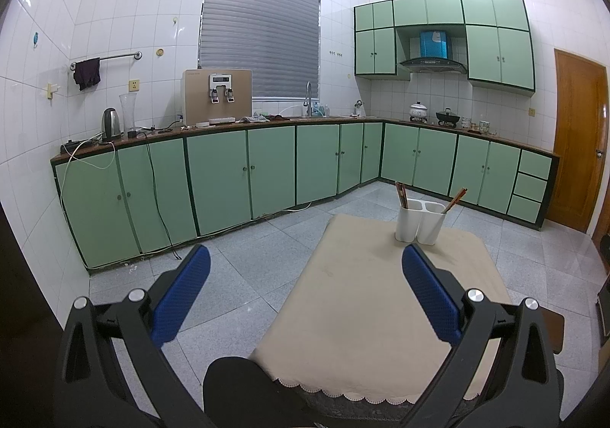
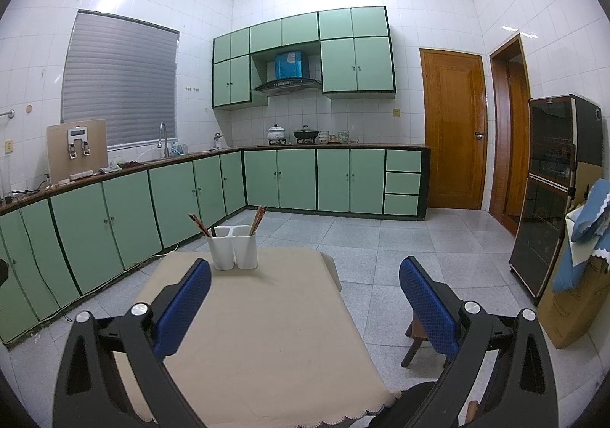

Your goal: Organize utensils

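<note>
On beige scalloped tablecloth (image 1: 362, 294): white plastic twin-cup holder (image 1: 419, 222), glossy, rounded. Brown chopsticks (image 1: 401, 193) lean in both cups. Left gripper (image 1: 305, 294) and right gripper (image 2: 305, 298) spread apart, empty.

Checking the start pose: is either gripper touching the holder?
Apart. Both wrist views show bare tablecloth between the open left gripper, right gripper and the holder.

a white two-compartment holder (image 1: 419, 222) (image 2: 233, 247) stood upright near the far end of the cloth-covered tabletop (image 1: 362, 294) (image 2: 259, 332). brown chopsticks (image 1: 401, 193) (image 2: 199, 224) leaned outward from its left compartment, and another brown bunch (image 1: 455, 199) (image 2: 258, 218) leaned out of the right one. both bunches rested against the rims, tips up.
</note>
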Motion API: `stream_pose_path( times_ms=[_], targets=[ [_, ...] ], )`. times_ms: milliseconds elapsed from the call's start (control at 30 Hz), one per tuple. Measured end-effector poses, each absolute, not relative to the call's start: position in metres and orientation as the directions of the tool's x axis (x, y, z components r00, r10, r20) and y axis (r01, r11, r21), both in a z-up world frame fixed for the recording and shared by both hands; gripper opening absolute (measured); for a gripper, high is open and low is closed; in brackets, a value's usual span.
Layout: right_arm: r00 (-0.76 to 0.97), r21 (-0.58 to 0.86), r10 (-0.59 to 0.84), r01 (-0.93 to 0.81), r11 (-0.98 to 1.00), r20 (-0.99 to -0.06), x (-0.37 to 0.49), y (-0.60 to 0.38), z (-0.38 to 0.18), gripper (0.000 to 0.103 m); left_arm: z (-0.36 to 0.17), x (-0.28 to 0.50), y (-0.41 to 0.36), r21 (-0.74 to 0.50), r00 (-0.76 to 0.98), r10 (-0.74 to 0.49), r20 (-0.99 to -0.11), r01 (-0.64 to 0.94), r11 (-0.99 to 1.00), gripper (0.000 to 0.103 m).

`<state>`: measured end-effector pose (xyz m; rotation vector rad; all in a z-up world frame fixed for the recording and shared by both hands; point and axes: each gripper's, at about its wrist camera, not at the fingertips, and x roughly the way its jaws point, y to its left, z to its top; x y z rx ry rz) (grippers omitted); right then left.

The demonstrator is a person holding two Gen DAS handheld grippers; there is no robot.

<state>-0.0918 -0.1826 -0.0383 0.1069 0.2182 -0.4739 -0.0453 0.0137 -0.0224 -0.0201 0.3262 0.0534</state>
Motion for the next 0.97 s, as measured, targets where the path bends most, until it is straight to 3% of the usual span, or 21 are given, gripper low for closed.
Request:
stream_pose_path(
  times_ms=[967],
  targets=[
    [0.866, 0.051, -0.442, 0.465, 0.884, -0.234, -0.0917, -0.1814, -0.04, 0.097, -0.0179, -0.0461, 0.0111, -0.015, 0.946, 0.041, -0.32, -0.049, 0.999, 0.098]
  ],
)
